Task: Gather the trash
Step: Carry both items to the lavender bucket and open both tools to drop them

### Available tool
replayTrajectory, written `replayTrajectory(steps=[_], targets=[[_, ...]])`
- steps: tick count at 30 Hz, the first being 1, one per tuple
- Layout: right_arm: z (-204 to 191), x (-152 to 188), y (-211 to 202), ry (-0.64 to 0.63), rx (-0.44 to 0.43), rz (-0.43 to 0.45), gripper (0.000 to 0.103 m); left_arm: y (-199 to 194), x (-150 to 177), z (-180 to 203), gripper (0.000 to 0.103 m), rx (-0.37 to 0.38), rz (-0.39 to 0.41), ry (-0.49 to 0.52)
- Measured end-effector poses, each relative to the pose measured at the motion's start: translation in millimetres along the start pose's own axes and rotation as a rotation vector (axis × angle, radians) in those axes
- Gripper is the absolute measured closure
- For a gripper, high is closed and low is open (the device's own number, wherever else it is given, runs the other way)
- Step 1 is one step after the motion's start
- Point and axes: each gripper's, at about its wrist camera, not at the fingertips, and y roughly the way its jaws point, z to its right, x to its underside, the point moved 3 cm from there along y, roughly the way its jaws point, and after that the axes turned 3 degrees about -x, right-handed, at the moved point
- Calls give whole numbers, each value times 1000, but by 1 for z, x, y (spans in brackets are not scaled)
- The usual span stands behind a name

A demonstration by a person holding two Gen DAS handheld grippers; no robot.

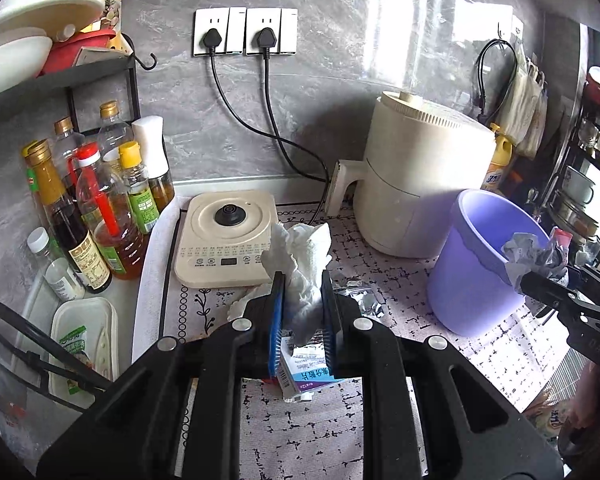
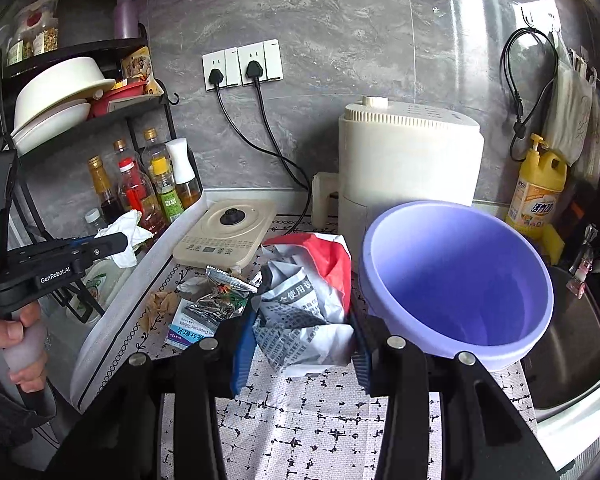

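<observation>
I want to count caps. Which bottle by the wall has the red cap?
The clear bottle with amber liquid, standing among the front bottles. Its neighbours wear gold, yellow or white caps.

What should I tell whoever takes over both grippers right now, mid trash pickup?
Left gripper: shut on a white crumpled tissue, held above the mat.
Right gripper: shut on a crumpled printed paper wad, just left of the purple bin.
Bin: looks empty inside; nothing dropped in yet.
Still on the mat: silver foil wrapper, small medicine box, brown scrap.
Next, probably: drop both loads into the bin, then fetch the rest.
</observation>
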Motion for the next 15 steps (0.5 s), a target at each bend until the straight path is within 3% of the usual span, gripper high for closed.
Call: replayTrajectory(steps=[15], targets=[[73,-15,-27,49,201,45,62,35,-32,77,86,198,25,91]])
